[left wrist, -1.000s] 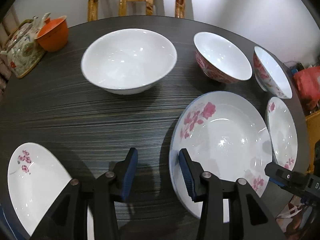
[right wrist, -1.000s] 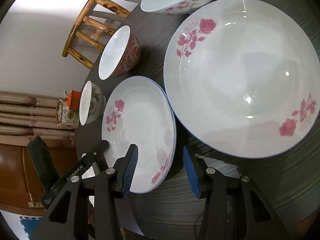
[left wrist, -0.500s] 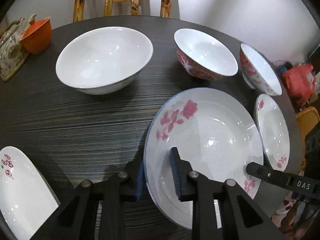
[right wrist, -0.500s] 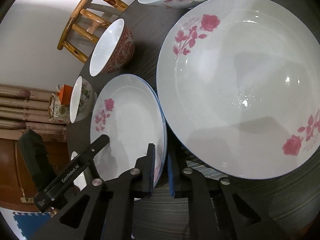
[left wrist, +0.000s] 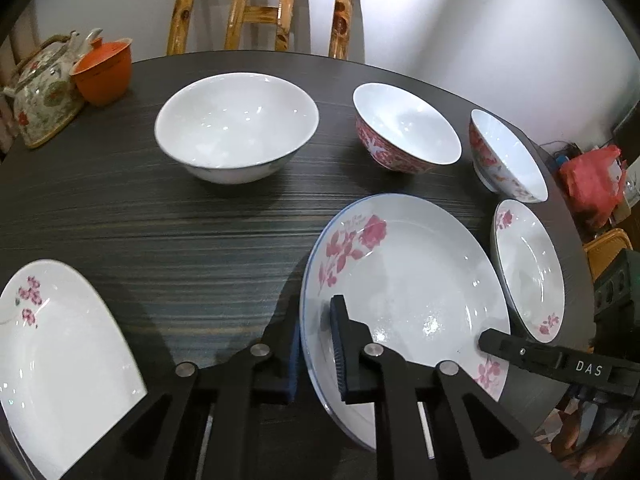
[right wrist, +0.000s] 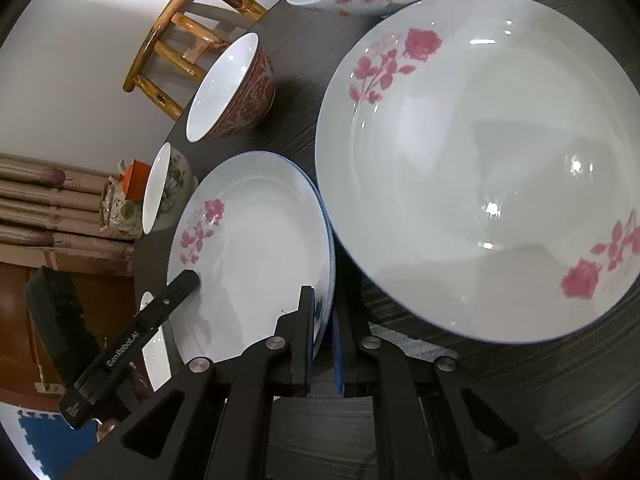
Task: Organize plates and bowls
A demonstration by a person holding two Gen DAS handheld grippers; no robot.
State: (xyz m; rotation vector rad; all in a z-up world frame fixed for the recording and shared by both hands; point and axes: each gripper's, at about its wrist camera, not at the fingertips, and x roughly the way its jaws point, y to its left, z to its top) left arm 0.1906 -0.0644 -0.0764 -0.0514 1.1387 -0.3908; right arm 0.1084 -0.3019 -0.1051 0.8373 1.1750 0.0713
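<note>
My left gripper [left wrist: 316, 348] is shut on the near-left rim of the large rose-patterned plate [left wrist: 404, 280], one finger above and one below. The plate looks slightly tilted up off the dark table [left wrist: 160, 216]. My right gripper [right wrist: 322, 344] is shut on the rim of the small rose plate [right wrist: 252, 248], which sits next to the large plate [right wrist: 480, 160]. The small plate also shows in the left wrist view [left wrist: 528, 268].
A large white bowl [left wrist: 236, 128], a red-patterned bowl [left wrist: 404, 132] and a floral bowl [left wrist: 504, 156] stand at the back. Another plate [left wrist: 56, 352] lies at the near left. A teapot [left wrist: 44, 92], an orange cup [left wrist: 104, 68] and a wooden chair [left wrist: 264, 12] lie beyond.
Both grippers went from open to shut: the left moved right and closed on the large plate's rim, the right closed on the small plate's rim. The large plate has lifted slightly.
</note>
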